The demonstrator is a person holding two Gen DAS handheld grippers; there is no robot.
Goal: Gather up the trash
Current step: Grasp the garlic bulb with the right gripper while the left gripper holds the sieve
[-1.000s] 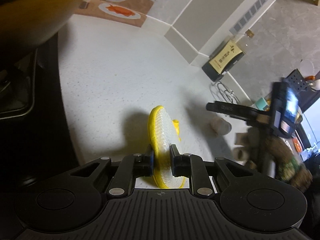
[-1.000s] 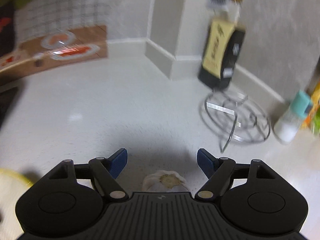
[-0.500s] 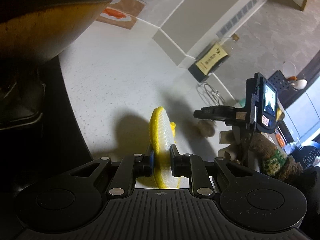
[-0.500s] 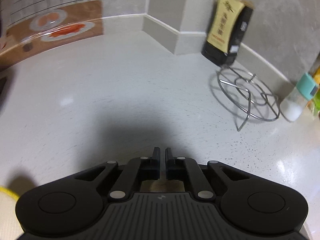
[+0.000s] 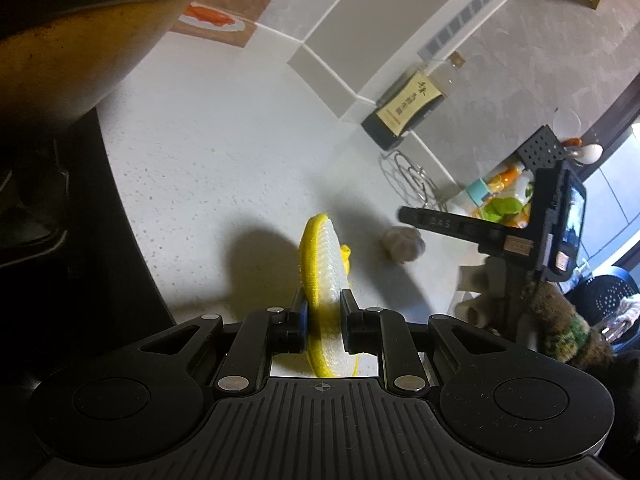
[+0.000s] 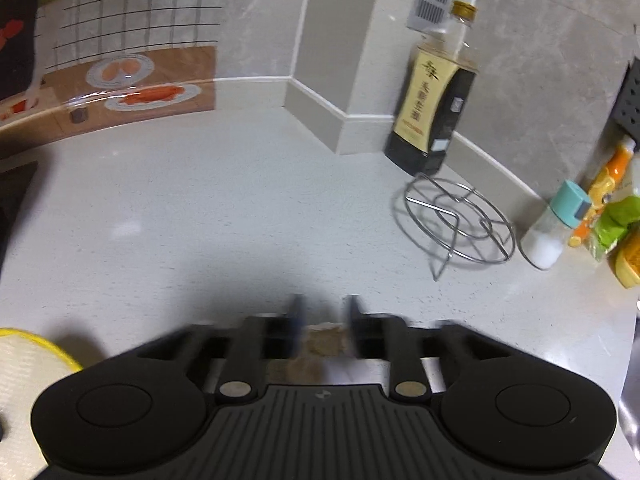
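Note:
My left gripper (image 5: 323, 312) is shut on a yellow-rimmed white mesh pad (image 5: 325, 268) and holds it on edge above the white counter (image 5: 224, 152). A garlic bulb (image 5: 403, 243) lies on the counter to its right. In the left wrist view my right gripper (image 5: 404, 213) reaches over the bulb. In the right wrist view the right gripper (image 6: 323, 322) is blurred, its jaws a little apart with the brownish garlic (image 6: 324, 340) between them. Whether they grip it is unclear. The mesh pad (image 6: 28, 364) shows at lower left.
A dark sauce bottle (image 6: 436, 96) stands by the wall corner. A wire trivet (image 6: 460, 224), a teal-capped shaker (image 6: 556, 224) and packets (image 6: 612, 216) lie at the right. A wok (image 5: 68, 40) and black stove (image 5: 60, 240) are at the left.
The right gripper's jaws closed over the garlic, then parted slightly, now blurred with motion. The left gripper kept hold of the mesh pad and tilted its view toward the right.

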